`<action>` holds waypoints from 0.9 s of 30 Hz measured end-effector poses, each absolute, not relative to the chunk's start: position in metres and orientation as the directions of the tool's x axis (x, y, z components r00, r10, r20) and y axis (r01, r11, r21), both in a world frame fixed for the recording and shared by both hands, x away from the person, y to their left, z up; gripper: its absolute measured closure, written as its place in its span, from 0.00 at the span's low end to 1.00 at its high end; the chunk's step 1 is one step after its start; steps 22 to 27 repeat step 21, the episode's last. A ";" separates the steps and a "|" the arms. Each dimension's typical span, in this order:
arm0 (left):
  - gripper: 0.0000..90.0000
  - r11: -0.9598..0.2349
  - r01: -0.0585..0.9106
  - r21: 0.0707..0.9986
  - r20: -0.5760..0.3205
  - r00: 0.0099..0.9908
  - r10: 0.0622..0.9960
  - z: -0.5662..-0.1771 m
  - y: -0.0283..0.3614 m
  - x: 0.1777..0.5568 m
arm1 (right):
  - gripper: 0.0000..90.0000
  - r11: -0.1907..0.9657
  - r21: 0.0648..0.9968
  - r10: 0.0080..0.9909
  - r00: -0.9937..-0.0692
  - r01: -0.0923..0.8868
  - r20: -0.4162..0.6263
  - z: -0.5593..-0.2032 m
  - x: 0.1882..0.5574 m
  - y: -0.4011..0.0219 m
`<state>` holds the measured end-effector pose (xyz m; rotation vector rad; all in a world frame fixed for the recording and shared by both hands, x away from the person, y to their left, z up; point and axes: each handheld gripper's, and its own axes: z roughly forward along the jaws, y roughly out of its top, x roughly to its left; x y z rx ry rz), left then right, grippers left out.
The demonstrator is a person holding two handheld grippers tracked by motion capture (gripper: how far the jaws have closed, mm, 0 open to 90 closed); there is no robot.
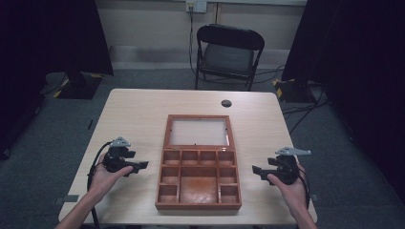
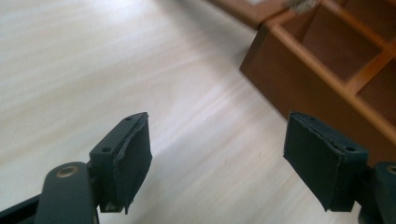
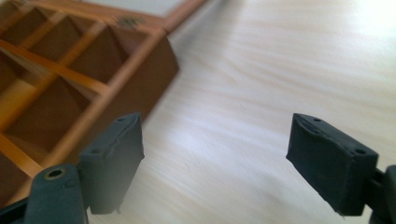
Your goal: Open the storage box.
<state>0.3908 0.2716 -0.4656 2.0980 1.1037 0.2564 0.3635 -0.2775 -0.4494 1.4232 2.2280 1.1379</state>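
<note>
Wooden compartment box (image 1: 198,176) sits mid-table between my hands, lid (image 1: 197,131) flat open behind it. My left gripper (image 1: 141,165) and right gripper (image 1: 255,170) gape wide, holding nothing. It looks stiff and solid; I'd pinch its side walls, not the glazed lid.

A black folding chair (image 1: 230,53) stands beyond the desk (image 1: 138,114); a wall socket (image 1: 196,5) sits above the chair.

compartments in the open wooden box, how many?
9 in the wooden box: four small ones in the far row, two stacked down the left side, two down the right side, one large in the middle. All look empty.
</note>
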 end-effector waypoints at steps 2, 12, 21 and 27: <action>0.25 -0.358 0.639 0.681 -0.121 0.580 0.806 -0.471 0.273 0.387 | 0.18 0.234 0.713 0.866 -0.475 0.661 0.156 -0.457 0.360 -0.282; 0.18 -0.412 0.651 0.638 -0.007 0.539 0.842 -0.490 0.278 0.386 | 0.15 0.287 0.677 0.911 -0.411 0.678 0.026 -0.491 0.358 -0.290; 0.00 -0.361 0.599 0.714 -0.006 0.522 0.853 -0.503 0.279 0.385 | 0.06 0.275 0.721 0.921 -0.389 0.636 -0.009 -0.501 0.358 -0.288; 0.00 -0.361 0.599 0.714 -0.006 0.522 0.853 -0.503 0.279 0.385 | 0.06 0.275 0.721 0.921 -0.389 0.636 -0.009 -0.501 0.358 -0.288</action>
